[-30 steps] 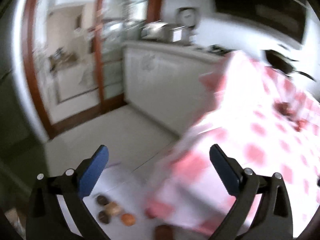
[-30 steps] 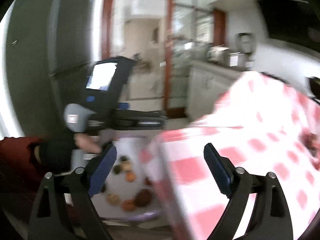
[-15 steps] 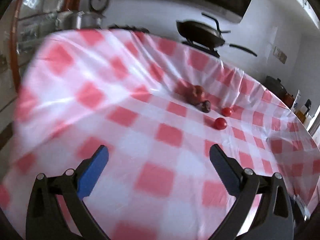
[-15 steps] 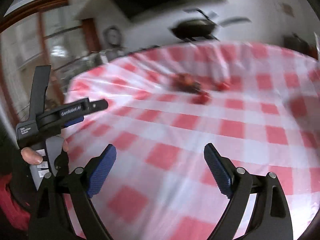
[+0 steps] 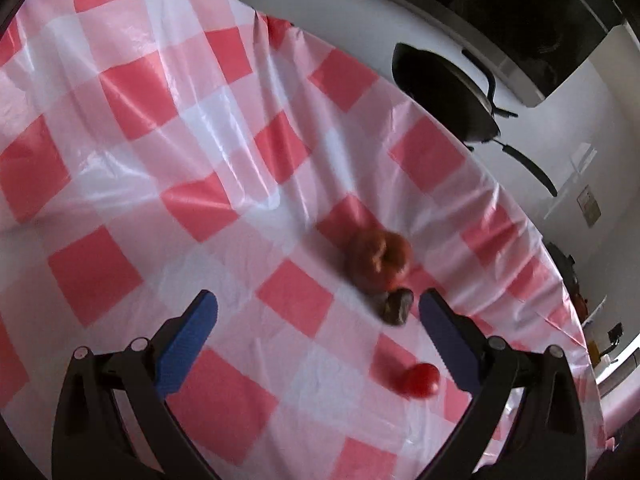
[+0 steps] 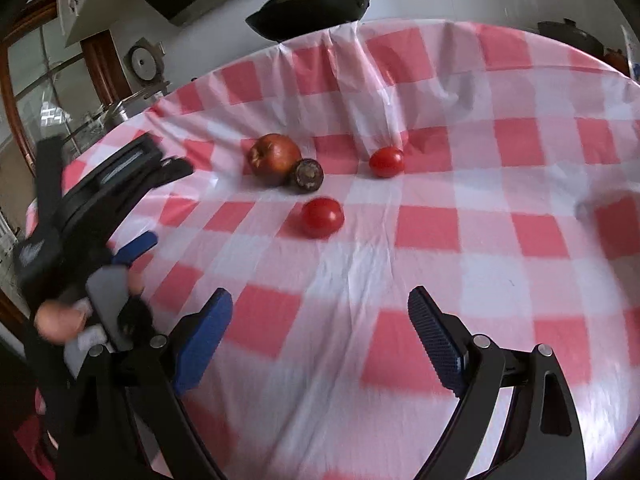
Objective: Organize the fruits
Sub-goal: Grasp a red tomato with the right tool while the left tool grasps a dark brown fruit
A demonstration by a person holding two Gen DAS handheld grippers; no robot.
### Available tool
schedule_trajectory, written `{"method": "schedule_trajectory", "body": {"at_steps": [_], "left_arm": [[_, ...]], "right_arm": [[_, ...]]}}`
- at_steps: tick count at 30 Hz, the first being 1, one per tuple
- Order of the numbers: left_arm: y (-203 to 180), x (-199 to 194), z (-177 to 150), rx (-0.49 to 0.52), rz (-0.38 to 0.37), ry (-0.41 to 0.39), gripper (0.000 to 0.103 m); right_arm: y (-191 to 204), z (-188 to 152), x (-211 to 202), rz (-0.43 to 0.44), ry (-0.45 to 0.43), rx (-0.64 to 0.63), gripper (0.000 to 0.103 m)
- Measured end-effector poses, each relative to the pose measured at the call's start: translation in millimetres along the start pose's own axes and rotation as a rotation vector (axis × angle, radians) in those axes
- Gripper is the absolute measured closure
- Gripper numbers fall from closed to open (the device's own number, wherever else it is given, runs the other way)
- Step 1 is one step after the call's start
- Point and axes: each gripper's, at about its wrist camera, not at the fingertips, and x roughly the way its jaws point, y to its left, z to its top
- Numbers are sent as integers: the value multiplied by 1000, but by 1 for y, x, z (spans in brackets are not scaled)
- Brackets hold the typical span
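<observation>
Nearest the cameras, the left gripper [image 5: 318, 316] and the right gripper [image 6: 320, 316] both hover over the red-and-white checked tablecloth [image 6: 440, 240] with their blue-padded fingers spread wide and nothing between them. Toward the middle of the table lies a red tomato [image 6: 322, 217], then a dark round fruit [image 6: 307, 175] touching an apple [image 6: 274, 155], with a second tomato [image 6: 386, 162] apart to their right. Beyond the table's far edge sits a black pan [image 6: 316, 8].

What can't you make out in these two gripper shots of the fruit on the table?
- Left wrist view: apple and dark fruit smeared by motion blur; only one tomato appears.
- Right wrist view: left gripper blurred, its far finger hidden by its body.
- No container for the fruit appears.
</observation>
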Motion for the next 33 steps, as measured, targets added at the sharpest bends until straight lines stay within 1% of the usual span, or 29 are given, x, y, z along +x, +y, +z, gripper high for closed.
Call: {"method": "schedule_trajectory", "body": {"at_steps": [1,3,5,6,8,10,11,15,17,20,24,26,29,30,32,33], "left_arm": [[4,0,2,-4,4,3,2],[13,-2,6,-38,-18,11,2],[19,-5,8,-35,-7,-8,2],[21,-5,9,-38,-1,-8,2],[28,-3,10,-77,-4,1,2],[33,0,10,-105,2,15,2],[33,1,10,-103,6,21,2],[19,0,5,-19,16,24,2],[9,1,2,30,15,27,2],[-2,4,-4,83,10,51,2],[-12,4,-11,143,20,49,2],[-15,4,-13,158,25,48,2],[-19,3,-16,185,37,39,2],[-21,3,-17,190,39,38,2],[-24,5,-18,194,41,44,2],[-28,10,-19,189,39,61,2]], "right_arm": [[2,7,9,-6,0,-10,16],[4,17,25,-8,13,-23,16],[9,29,42,-12,33,-38,17],[11,33,48,-18,38,-45,18],[12,42,62,-20,58,-54,23],[12,49,77,-29,86,-57,30],[12,52,84,-34,103,-60,31],[13,53,97,-63,139,-111,40],[11,52,100,-52,160,-116,46],[10,53,102,-43,170,-118,52],[11,54,101,-41,172,-123,61],[14,53,101,-42,170,-131,64],[17,52,100,-53,166,-158,65],[14,52,98,-48,161,-151,65],[-7,58,90,5,135,-38,65],[-19,61,85,17,114,18,65]]}}
